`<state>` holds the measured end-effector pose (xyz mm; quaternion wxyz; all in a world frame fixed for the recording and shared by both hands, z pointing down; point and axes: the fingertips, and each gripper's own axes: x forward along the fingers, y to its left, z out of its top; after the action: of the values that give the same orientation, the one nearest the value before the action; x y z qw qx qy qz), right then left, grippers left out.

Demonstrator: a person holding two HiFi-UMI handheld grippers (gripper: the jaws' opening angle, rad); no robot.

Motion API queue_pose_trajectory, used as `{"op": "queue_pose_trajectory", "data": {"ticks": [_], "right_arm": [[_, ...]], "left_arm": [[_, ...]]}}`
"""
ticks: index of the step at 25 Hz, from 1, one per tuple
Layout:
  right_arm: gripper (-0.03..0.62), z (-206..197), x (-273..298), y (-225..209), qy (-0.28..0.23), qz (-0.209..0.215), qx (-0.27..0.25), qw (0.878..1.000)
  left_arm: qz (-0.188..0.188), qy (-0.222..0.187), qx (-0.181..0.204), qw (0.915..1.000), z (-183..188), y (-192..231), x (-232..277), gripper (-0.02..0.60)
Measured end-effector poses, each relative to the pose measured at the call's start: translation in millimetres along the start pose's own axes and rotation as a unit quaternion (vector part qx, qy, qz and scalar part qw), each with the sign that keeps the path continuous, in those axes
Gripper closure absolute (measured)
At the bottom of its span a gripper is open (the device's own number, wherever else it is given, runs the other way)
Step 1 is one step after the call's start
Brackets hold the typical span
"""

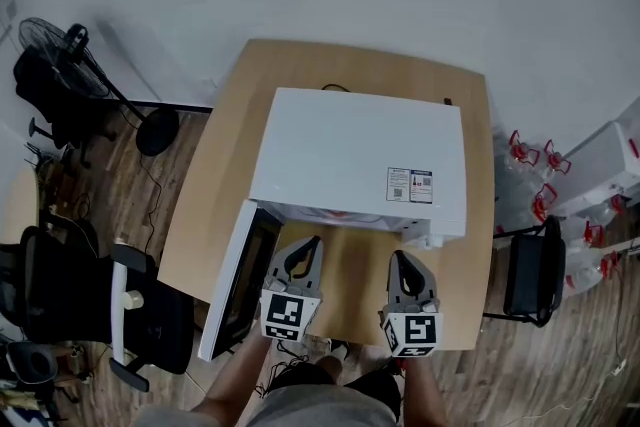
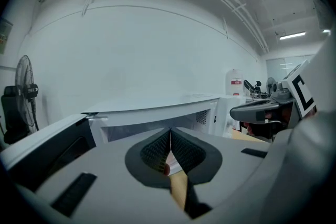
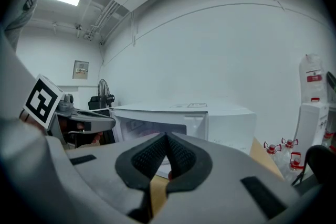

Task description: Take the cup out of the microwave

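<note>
Presently both grippers are held side by side over the front edge of the wooden table (image 1: 215, 175). They point at the white microwave (image 1: 355, 150) and tip slightly downward. The person's forearms enter from the bottom of the head view.

Left gripper (image 1: 313, 242): just right of the microwave door (image 1: 235, 280), which is swung wide open to the left. Pads pressed together, nothing between them.

Right gripper (image 1: 400, 256): in front of the microwave's right half, apart from it. Pads also pressed together, empty.

The marker cubes (image 1: 284, 315) face up toward the head camera.

Cup (image 1: 338, 213): seen only as a reddish shape inside the open cavity, under the front edge of the top. It is too dim to make out further, and neither gripper touches it.
</note>
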<state>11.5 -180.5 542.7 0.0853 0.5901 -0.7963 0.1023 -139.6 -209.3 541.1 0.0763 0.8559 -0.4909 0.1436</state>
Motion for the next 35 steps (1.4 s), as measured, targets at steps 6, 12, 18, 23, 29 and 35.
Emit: {"op": "queue_pose_trajectory", "data": {"ticks": [6, 12, 18, 23, 29, 35], "right_arm": [[0.577, -15.3, 2.8, -2.3, 0.014, -0.005, 0.009, 1.0], [0.577, -28.0, 6.8, -3.2, 0.026, -0.006, 0.015, 1.0], [0.577, -37.2, 11.0, -4.9, 0.035, -0.007, 0.021, 0.999], [0.577, -44.8, 13.5, -8.5, 0.043, -0.01, 0.025, 0.999], [0.577, -53.0, 14.0, -11.6, 0.05, -0.012, 0.029, 0.998], [0.577, -60.6, 14.0, -16.9, 0.059, -0.014, 0.027, 0.998]], "left_arm": [[-0.014, 0.013, -0.004, 0.9998, -13.3, -1.0, 19.7, 0.557], [-0.039, 0.04, -0.013, 0.9984, -33.5, -4.3, 48.8, 0.429], [-0.033, 0.052, -0.02, 0.9979, -47.9, 0.4, 80.2, 0.281], [-0.025, 0.056, -0.025, 0.9978, -53.6, 5.7, 101.0, 0.235], [-0.023, 0.064, -0.027, 0.9973, -61.8, 7.6, 116.3, 0.224], [-0.016, 0.063, -0.032, 0.9974, -64.0, 8.2, 125.3, 0.224]]}}
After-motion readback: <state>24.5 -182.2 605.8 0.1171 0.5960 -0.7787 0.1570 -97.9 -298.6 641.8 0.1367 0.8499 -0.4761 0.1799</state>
